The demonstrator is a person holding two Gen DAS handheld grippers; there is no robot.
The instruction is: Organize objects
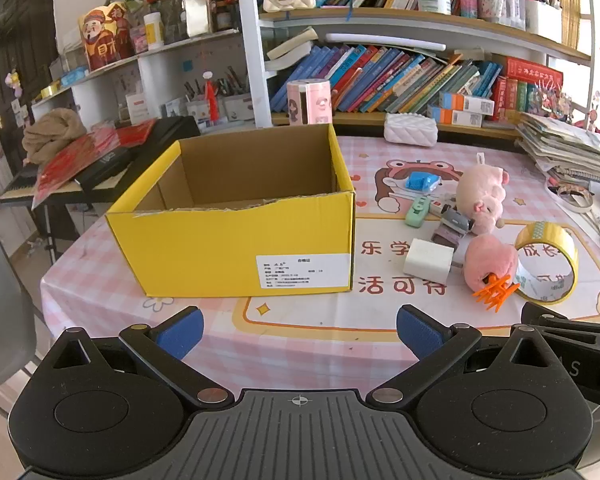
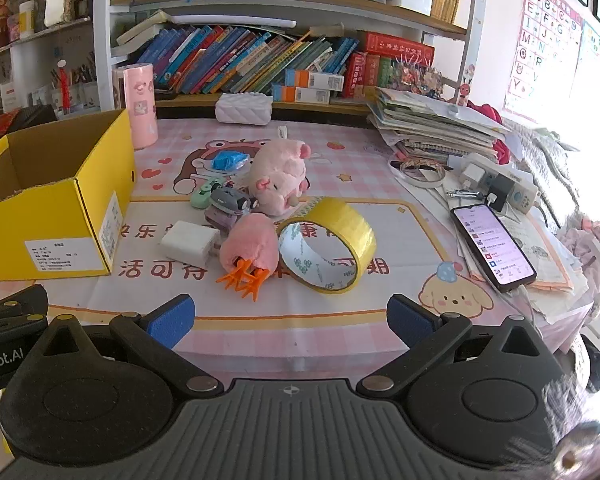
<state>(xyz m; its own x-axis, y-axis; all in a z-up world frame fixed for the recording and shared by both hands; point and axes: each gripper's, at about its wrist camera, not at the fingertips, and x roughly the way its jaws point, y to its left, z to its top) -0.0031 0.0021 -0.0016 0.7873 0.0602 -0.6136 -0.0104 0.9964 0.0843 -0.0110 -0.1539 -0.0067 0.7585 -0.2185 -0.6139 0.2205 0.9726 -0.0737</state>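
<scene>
Both tongs wide open, nothing between pads: left gripper [image 1: 299, 334] near yellow box [image 1: 236, 248], right gripper [image 2: 290, 320] near clutter.

Box sits left, top open, looks empty, likely drop target.

Pile right of box: 2 pink plush [image 2: 278, 176], 1 tape roll [image 2: 328, 244], 1 white charger [image 2: 190, 244], 1 orange clip [image 2: 244, 278].

Clip touches near plush.

An open yellow cardboard box [image 1: 236, 216] is seen on a pink checked tablecloth [image 1: 320, 344], its brown inside bare. To its right a white cube-shaped charger [image 1: 428, 260], a pink fluffy toy [image 1: 490, 262], an orange plastic hair claw [image 1: 494, 292] and a roll of yellow adhesive tape [image 1: 548, 268] are clustered close together. The left gripper [image 1: 300, 332] is held above the near table edge, its blue-padded jaws spread wide with nothing between them.
</scene>
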